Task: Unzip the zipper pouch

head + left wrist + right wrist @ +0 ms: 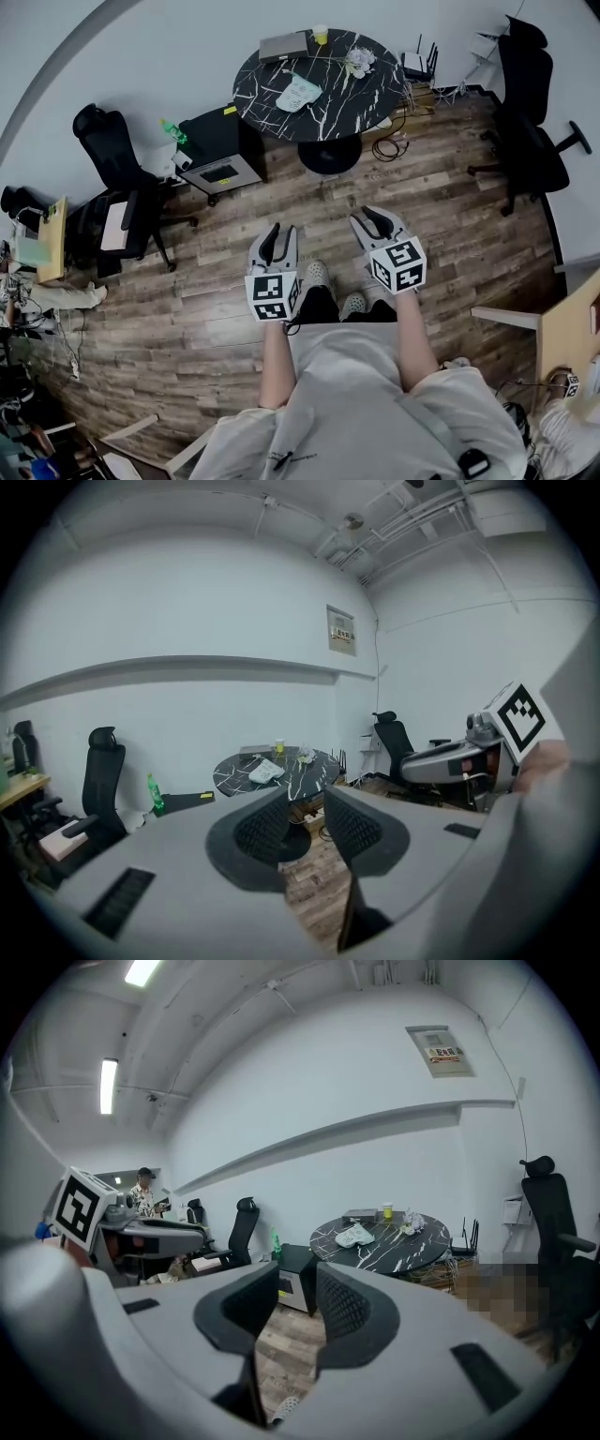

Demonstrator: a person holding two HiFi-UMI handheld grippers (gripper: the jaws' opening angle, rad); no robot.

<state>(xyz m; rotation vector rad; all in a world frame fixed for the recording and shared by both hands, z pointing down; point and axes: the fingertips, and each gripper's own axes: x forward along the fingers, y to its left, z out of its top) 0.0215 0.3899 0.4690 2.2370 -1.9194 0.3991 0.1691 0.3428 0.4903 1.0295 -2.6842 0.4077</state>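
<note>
A pale zipper pouch (298, 92) lies on a round black marble table (352, 108) across the room, well beyond both grippers. It also shows small in the left gripper view as the pouch (265, 772) and in the right gripper view as the pouch (354, 1235). A standing person holds both grippers at waist height over the wooden floor, pointing toward the table. My left gripper (272, 236) (305, 806) is open with a narrow gap and nothing between its pads. My right gripper (375, 221) (297, 1286) is likewise open and holds nothing.
On the table are a laptop (283, 45), a yellow cup (321, 34) and crumpled paper (359, 62). A low black cabinet (220, 155) with a green bottle (172, 131) beside it stands left of the table. Black office chairs (117, 159) (530, 122) flank the room; cables (389, 141) lie by the table's foot.
</note>
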